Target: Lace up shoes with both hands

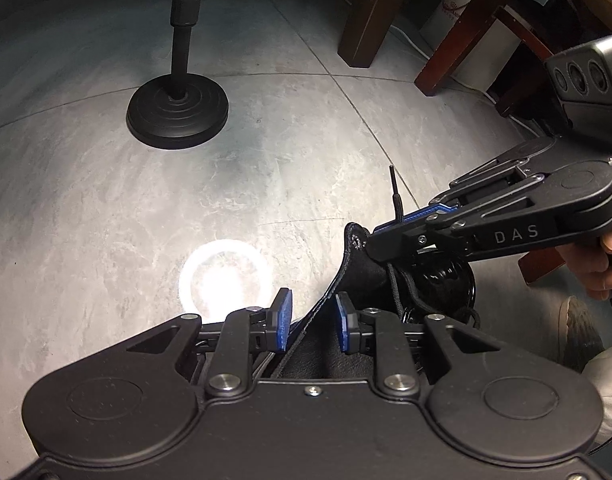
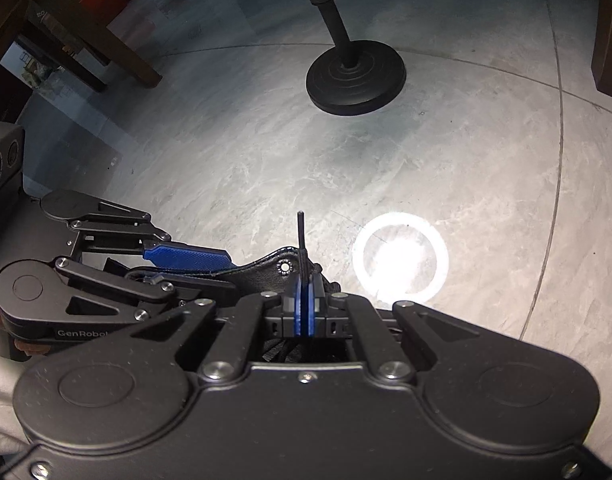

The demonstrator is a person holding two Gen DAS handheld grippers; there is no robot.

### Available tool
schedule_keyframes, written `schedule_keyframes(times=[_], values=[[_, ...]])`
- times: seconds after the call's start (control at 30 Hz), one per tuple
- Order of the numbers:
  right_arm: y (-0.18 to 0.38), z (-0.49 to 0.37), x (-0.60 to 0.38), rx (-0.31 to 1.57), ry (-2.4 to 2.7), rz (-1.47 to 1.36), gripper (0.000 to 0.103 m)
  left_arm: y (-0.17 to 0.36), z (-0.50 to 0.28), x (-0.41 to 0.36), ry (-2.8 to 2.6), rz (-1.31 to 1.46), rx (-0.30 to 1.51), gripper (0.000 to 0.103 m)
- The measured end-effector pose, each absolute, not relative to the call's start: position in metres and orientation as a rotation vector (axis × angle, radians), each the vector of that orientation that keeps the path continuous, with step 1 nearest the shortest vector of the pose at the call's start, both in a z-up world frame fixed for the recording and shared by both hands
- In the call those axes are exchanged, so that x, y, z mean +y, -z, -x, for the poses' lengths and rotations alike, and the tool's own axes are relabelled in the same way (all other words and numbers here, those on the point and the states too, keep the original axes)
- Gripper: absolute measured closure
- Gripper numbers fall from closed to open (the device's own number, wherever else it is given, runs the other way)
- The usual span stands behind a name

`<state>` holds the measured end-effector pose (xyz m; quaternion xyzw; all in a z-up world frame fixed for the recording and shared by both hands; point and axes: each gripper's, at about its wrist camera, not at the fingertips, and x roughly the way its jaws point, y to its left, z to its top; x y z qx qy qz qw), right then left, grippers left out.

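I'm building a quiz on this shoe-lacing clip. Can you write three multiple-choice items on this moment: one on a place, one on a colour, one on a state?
1. Where does the round stand base sit?
A. on the floor
B. on a chair
C. on the shoe

2. What colour are the gripper pads?
A. red
B. blue
C. yellow

3. How is the right gripper?
A. wide open, empty
B. shut on the shoelace tip
C. shut on the stand

Key: 1 A, its base rests flat on the grey floor. 2 B, both wrist views show blue pads. 3 B, the pads pinch the shoelace tip, which sticks up beside the shoe eyelet.
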<state>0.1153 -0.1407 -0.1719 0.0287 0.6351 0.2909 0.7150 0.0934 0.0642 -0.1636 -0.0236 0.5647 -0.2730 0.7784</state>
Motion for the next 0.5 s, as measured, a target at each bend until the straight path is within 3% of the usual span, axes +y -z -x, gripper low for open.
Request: schedule_keyframes(times=[0.23, 0.5], values=[[0.172, -0.114, -0.152, 1.423, -0.601, -0.097, 0.101, 0.168, -0.103, 0.069, 0.620, 0.148, 1.231, 0.076], [0.172, -0.114, -0.162, 1.448, -0.546, -0.148, 0.100, 0.158, -0.099, 0.049, 0.687, 0.020, 1.166, 0.076]])
